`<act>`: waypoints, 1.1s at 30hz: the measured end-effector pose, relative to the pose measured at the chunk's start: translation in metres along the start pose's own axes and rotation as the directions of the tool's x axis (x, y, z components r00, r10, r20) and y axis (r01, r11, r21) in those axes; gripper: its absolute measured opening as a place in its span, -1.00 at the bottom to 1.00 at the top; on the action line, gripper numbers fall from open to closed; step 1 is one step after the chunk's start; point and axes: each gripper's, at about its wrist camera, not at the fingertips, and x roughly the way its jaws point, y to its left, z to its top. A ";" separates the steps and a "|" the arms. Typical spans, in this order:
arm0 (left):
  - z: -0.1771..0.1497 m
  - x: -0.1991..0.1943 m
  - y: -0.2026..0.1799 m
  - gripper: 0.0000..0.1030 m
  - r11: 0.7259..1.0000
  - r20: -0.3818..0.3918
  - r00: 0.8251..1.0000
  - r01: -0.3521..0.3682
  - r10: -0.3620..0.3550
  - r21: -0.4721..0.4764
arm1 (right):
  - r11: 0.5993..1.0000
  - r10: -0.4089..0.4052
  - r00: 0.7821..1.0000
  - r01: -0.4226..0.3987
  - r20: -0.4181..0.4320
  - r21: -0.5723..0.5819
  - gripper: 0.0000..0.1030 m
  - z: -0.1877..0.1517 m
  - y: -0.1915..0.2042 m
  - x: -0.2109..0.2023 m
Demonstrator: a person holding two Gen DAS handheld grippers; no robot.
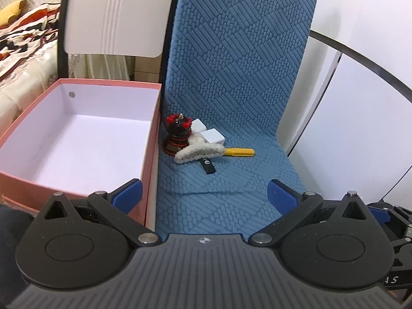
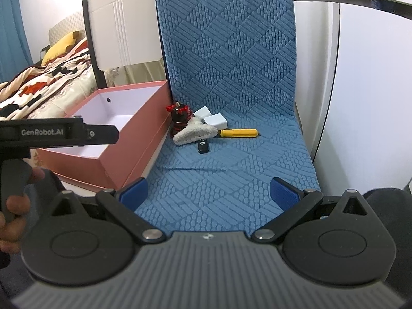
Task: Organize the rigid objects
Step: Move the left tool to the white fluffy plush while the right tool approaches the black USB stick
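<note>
Blue quilted chair cushion (image 1: 231, 77) is noted ahead of both wide-spread, empty grippers, left gripper (image 1: 204, 193) and right gripper (image 2: 208, 191); an open pink cardboard box (image 1: 152, 118) is sited forward-left.

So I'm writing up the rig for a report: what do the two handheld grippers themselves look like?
Both look alike: the left gripper and right gripper each have blue ribbed finger pads on black linkage arms with silver pivot pins, two round black discs, and a grey ridged centre plate with a small emblem. The left unit's black body, seen from the right wrist view, reads "GenRobot.AI" in white.
</note>
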 end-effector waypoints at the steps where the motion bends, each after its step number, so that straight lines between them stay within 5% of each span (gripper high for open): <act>1: 0.001 0.004 0.000 1.00 1.000 0.000 1.000 0.005 -0.005 0.005 | 1.000 0.004 1.000 -0.004 0.001 0.000 1.00 0.000 -0.001 0.003; 10: 0.009 0.045 0.003 1.00 0.998 -0.005 0.998 0.055 -0.055 -0.004 | 1.000 0.021 1.000 -0.021 -0.019 -0.014 0.99 0.004 -0.011 0.039; 33: 0.034 0.110 0.001 0.97 0.998 0.016 0.999 0.032 -0.033 0.059 | 0.996 0.070 0.997 -0.071 -0.030 -0.055 0.85 0.026 -0.028 0.114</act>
